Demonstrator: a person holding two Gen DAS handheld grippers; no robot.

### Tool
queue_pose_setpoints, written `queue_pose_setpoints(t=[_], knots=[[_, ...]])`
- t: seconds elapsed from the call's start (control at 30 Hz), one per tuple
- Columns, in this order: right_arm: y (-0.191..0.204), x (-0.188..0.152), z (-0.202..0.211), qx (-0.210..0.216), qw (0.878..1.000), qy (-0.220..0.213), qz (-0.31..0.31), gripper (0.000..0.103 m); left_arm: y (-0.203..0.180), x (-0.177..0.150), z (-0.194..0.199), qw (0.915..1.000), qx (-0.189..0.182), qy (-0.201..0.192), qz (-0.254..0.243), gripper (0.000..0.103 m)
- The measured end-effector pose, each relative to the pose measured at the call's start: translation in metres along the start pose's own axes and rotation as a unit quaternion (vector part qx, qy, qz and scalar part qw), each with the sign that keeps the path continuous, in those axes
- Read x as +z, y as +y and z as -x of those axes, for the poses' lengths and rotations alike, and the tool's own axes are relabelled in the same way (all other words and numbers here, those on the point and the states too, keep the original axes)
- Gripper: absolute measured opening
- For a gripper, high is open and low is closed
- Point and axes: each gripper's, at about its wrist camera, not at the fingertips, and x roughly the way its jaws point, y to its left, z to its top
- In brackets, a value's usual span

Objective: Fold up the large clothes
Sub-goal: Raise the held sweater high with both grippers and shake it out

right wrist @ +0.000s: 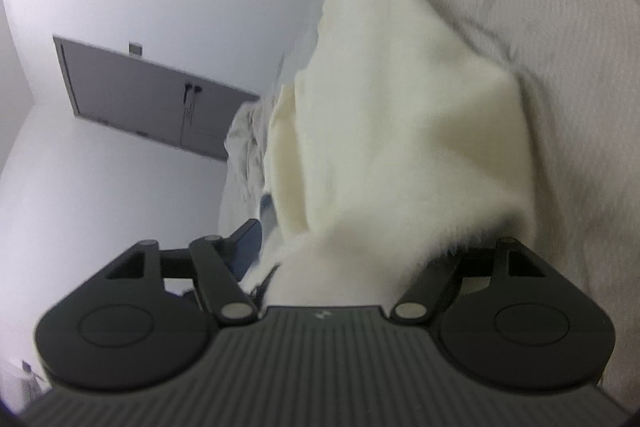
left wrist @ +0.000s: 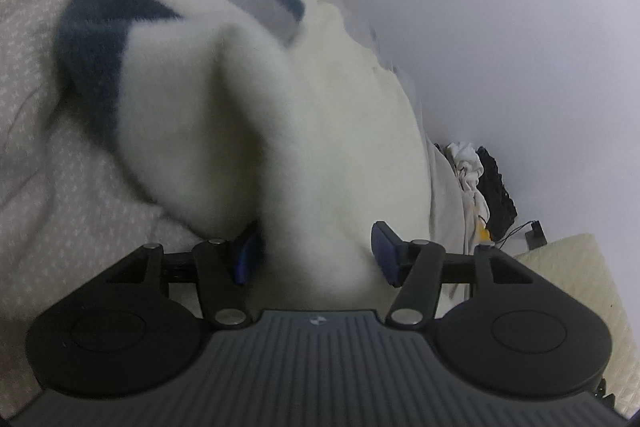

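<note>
On the bed cover (left wrist: 60,187) | we see fluffy white garment (left wrist: 248,131) bunched | left gripper (left wrist: 316,251) jaws apart, fleece between, unpinched | right gripper (right wrist: 360,247) jaws apart, fleece draped over | risk: loose fold slumps open.

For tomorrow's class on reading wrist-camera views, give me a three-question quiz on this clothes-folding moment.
1. True or false: the fleece garment is plain white all over.
2. What lies under the garment? A) wooden floor B) patterned bedspread C) glass table
3. Fill in: beside the bed, in the right wrist view, stands a grey ____.

Key: 1 false, it has dark blue and grey patches; 2 B; 3 door.
</note>
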Motion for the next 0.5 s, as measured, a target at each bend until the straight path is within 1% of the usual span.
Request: queue_pose_setpoints(t=[0.13,0.23,0.27,0.3,0.33,0.37,0.4,0.43,0.47,0.5], knots=[[0.006,-0.021,-0.011,-0.013,0.999,0.037,0.018,0.074,0.0,-0.002,0.002,1.0,0.003,-0.003,-0.002,0.064],[0.006,-0.035,-0.013,-0.017,0.998,0.054,0.025,0.073,0.002,-0.001,0.001,0.9999,-0.001,-0.005,0.011,0.064],[0.007,-0.038,-0.013,-0.014,0.998,0.059,0.026,0.07,0.004,-0.001,0.002,0.9998,-0.004,-0.006,0.016,0.064],[0.007,-0.039,-0.011,-0.011,0.998,0.057,0.027,0.061,0.005,0.001,0.001,0.9998,-0.007,-0.006,0.02,0.064],[0.009,-0.038,-0.009,-0.007,0.998,0.052,0.03,0.054,0.006,0.002,0.003,0.9997,-0.009,-0.007,0.022,0.064],[0.011,-0.036,-0.007,0.0,0.998,0.046,0.035,0.039,0.007,0.002,0.004,0.9996,-0.013,-0.007,0.025,0.064],[0.012,-0.033,-0.004,0.01,0.999,0.039,0.036,0.033,0.008,0.002,0.005,0.9994,-0.019,-0.007,0.028,0.064],[0.014,-0.029,-0.001,0.026,0.999,0.031,0.033,0.031,0.008,0.002,0.006,0.9992,-0.024,-0.005,0.033,0.064],[0.014,-0.026,0.001,0.043,0.998,0.025,0.028,0.027,0.01,0.001,0.007,0.9987,-0.032,-0.002,0.039,0.064],[0.014,-0.023,0.003,0.055,0.998,0.022,0.024,0.024,0.01,0.0,0.007,0.9983,-0.039,0.003,0.043,0.064]])
